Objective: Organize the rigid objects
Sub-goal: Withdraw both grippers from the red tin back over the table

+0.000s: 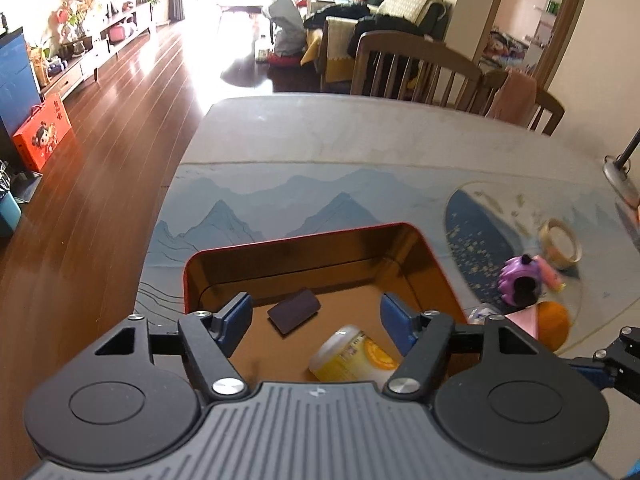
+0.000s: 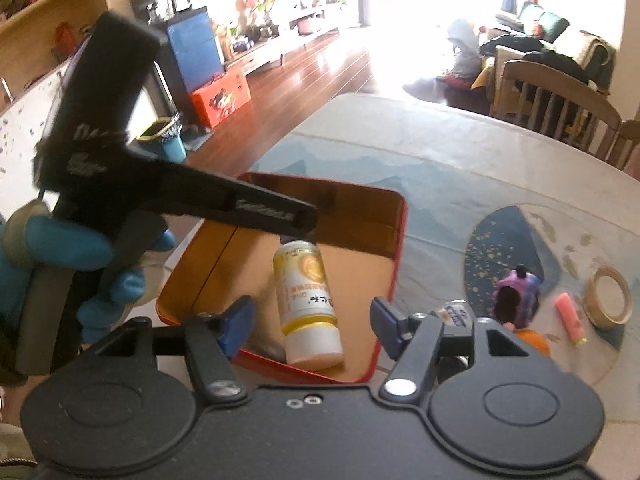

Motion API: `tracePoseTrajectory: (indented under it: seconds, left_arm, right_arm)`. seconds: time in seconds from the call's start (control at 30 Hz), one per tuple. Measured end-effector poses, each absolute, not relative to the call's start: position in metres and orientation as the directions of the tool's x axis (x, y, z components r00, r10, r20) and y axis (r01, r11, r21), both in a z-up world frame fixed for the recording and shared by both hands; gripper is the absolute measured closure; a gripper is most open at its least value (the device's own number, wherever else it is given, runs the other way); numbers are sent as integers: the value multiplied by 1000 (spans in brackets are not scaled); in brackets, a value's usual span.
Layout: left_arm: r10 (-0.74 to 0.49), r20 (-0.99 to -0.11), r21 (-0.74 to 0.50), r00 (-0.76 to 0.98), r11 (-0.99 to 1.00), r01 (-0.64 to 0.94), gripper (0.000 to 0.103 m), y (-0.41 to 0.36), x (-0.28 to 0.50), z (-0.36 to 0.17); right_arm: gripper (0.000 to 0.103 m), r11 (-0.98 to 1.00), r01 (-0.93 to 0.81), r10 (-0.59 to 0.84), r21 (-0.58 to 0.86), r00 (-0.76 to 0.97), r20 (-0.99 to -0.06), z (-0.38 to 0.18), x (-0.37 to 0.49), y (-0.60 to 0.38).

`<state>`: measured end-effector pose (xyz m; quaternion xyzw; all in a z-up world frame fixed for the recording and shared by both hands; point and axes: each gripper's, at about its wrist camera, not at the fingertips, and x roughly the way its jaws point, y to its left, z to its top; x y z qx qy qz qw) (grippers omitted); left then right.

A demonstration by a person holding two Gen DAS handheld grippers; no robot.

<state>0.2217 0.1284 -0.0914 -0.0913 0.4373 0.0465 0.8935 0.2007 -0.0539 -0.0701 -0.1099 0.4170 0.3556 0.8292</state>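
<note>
A red tin box [image 1: 404, 226] with a gold inside stands on the table. In it lie a dark flat block [image 1: 294, 310] and a yellow-and-white bottle [image 1: 352, 354] on its side. My left gripper [image 1: 316, 312] hangs open above the box, and its blue pads touch nothing. In the right wrist view the bottle [image 2: 306, 300] lies in the box [image 2: 396, 264] below my right gripper [image 2: 312, 316], which is open and clear of it. A blue-gloved hand [image 2: 60, 248] holds the left tool's black handle [image 2: 112, 92] over the box's left side.
To the right of the box lie a purple toy [image 2: 516, 296], an orange object [image 2: 532, 340], a pink stick [image 2: 570, 318], a tape roll [image 2: 608, 296] and a small white-and-blue bottle [image 2: 454, 314]. Wooden chairs [image 1: 416, 68] stand at the far edge of the table.
</note>
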Motion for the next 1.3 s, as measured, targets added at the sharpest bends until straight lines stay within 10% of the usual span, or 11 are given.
tracePoseTrajectory:
  seconds: [0.67, 1.3]
  left_arm:
    - [2, -730, -138, 683, 979, -150, 22, 82, 171, -42]
    - [19, -711, -149, 703, 973, -178, 17, -5, 153, -49]
  right_arm:
    - [3, 784, -589, 548, 196, 506, -666, -33, 185, -130]
    - [0, 844, -478, 509, 244, 567, -648, -42, 226, -262]
